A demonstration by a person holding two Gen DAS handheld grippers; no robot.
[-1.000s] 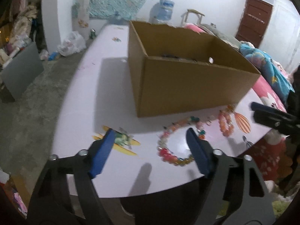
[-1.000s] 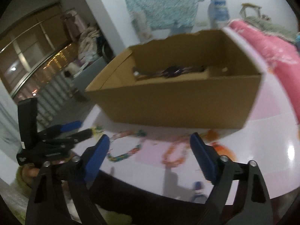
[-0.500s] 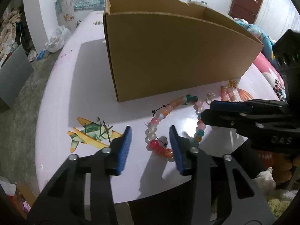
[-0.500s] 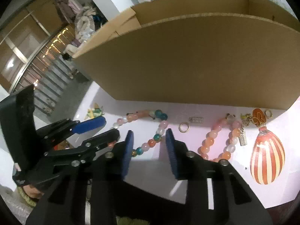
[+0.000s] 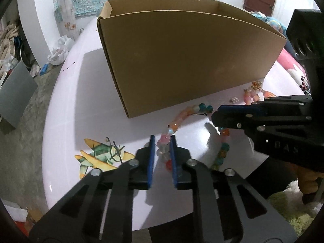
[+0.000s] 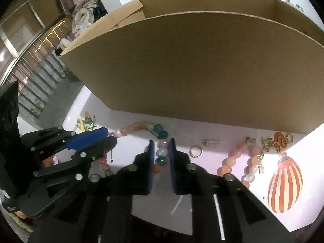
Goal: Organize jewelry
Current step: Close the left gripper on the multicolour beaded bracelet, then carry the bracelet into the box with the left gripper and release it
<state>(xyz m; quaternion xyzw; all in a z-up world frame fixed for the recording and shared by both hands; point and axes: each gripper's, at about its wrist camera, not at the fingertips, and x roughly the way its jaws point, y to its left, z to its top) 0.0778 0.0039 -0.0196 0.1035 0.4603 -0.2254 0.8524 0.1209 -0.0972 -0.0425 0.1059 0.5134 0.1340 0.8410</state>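
Note:
A multicoloured bead necklace [image 5: 182, 117] lies in a loop on the white table [image 5: 81, 101], in front of a cardboard box [image 5: 192, 60]. My left gripper [image 5: 162, 139] is closing, and its blue pads press on the loop's left side. The right gripper [image 6: 161, 141] is closing too, with its pads against beads on the loop's right side [image 6: 162, 151]. Each gripper shows in the other's view: the right one [image 5: 220, 113] and the left one [image 6: 107, 135]. A peach bead bracelet [image 6: 239, 158], a gold ring [image 6: 196, 151], a silver clasp [image 6: 211, 142] and gold charms [image 6: 267, 141] lie to the right.
The box wall [image 6: 192, 70] stands just behind the jewelry and hides what is inside. Printed on the table are a plane [image 5: 101, 158] and a striped balloon [image 6: 283, 186]. The table's front edge runs close below both grippers. A bed with pink bedding stands at the right.
Both grippers came down toward the table and in on the bead necklace. Their jaws went from wide open to nearly together, with beads between the pads.

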